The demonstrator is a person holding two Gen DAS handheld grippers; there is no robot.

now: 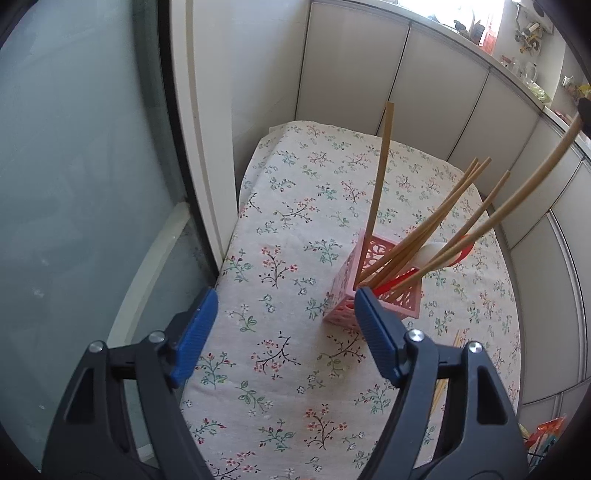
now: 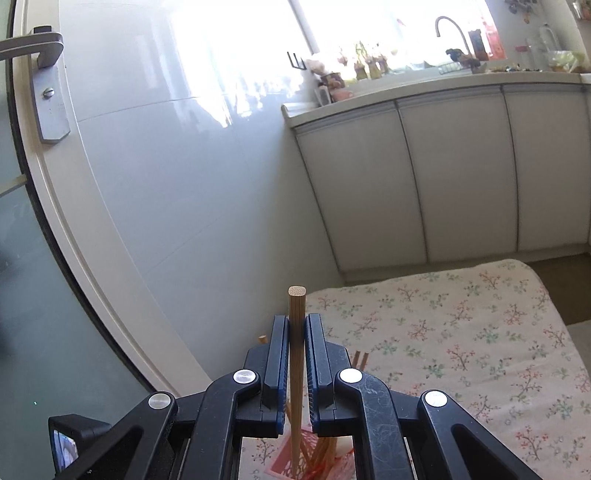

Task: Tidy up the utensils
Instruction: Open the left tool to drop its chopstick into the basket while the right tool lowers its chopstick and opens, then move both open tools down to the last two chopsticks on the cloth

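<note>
- Right gripper [image 2: 296, 328] pinches one upright wooden chopstick [image 2: 296, 354], its lower end inside the pink holder [image 2: 284, 458].
- Left gripper [image 1: 284, 306] gapes wide, holding nothing, beside the pink holder on the floral tablecloth [image 1: 295, 206].
- Several chopsticks [image 1: 424, 229] lean inside.

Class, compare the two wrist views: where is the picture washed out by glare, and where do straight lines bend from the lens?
Right wrist view: the window above the counter is blown out white, and glare spreads over the glossy wall; the door frame bows. Left wrist view: evener light, glare only at the top window; the cabinet doors curve in an arc.
</note>
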